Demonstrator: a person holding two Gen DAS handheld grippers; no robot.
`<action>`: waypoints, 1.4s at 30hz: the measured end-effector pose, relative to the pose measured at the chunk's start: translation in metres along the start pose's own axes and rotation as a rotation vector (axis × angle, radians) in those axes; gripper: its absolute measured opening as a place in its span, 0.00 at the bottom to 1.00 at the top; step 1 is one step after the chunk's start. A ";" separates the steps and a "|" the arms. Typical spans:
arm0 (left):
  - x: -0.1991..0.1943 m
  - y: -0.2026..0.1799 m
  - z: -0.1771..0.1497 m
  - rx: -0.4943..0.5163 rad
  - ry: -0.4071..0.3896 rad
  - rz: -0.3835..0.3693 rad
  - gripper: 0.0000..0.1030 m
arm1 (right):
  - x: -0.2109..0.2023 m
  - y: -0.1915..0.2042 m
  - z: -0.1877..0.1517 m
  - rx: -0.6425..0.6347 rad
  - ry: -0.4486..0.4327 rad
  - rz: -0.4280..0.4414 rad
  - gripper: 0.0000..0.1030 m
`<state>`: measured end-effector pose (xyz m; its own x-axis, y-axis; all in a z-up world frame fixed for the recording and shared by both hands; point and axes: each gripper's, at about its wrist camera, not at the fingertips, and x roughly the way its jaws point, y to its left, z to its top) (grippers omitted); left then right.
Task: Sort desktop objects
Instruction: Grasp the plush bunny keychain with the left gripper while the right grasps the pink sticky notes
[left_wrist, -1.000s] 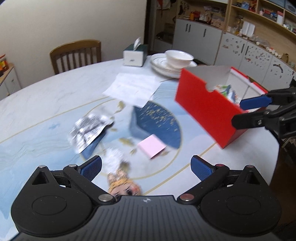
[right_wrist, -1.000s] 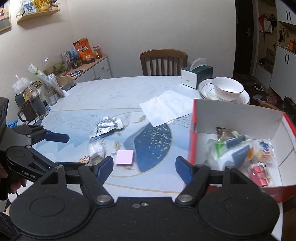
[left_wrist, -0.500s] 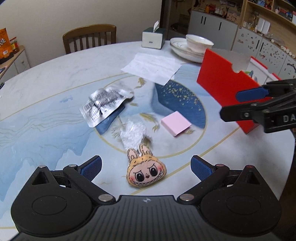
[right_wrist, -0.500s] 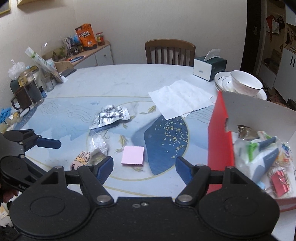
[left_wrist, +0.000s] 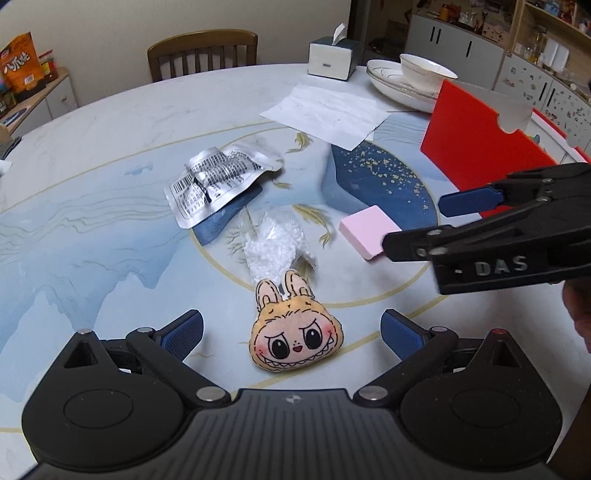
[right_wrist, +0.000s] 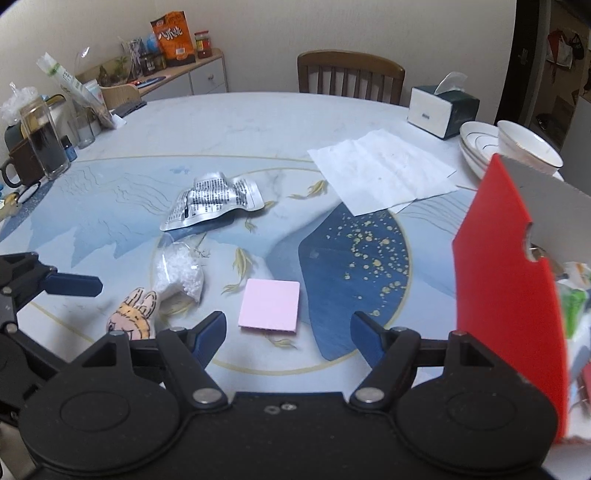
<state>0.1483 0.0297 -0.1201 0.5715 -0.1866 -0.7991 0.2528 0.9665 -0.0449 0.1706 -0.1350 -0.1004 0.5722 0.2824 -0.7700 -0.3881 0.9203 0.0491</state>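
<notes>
The left gripper (left_wrist: 291, 334) hangs open-fingered over the yellow plush monster-face charm (left_wrist: 295, 336) on the bench (left_wrist: 110, 122); the right gripper (right_wrist: 288, 334), fingers also apart, frames the flat pink sticky-note pad (right_wrist: 269, 304) (thin, so pads may skid off).

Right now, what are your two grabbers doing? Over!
Left gripper open, over the plush face. Right gripper open, empty, over the pink sticky pad. Red box waiting at right. Nothing blocking.

Home dining room, round table (right_wrist: 258, 122), wooden chair (right_wrist: 351, 74), stacked dishes (left_wrist: 402, 86), tissue box (left_wrist: 332, 61)
</notes>
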 end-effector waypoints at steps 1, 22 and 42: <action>0.000 -0.001 -0.001 -0.002 -0.002 0.004 1.00 | 0.003 0.001 0.001 -0.001 0.003 0.000 0.72; 0.000 0.003 -0.004 -0.092 -0.003 0.034 0.87 | 0.038 0.012 0.009 -0.046 0.054 -0.020 0.65; -0.006 0.004 -0.007 -0.113 -0.006 0.036 0.51 | 0.036 0.013 0.011 -0.029 0.051 -0.020 0.39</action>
<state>0.1405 0.0357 -0.1197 0.5836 -0.1520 -0.7977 0.1429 0.9862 -0.0834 0.1940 -0.1099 -0.1209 0.5425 0.2492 -0.8023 -0.3985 0.9170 0.0154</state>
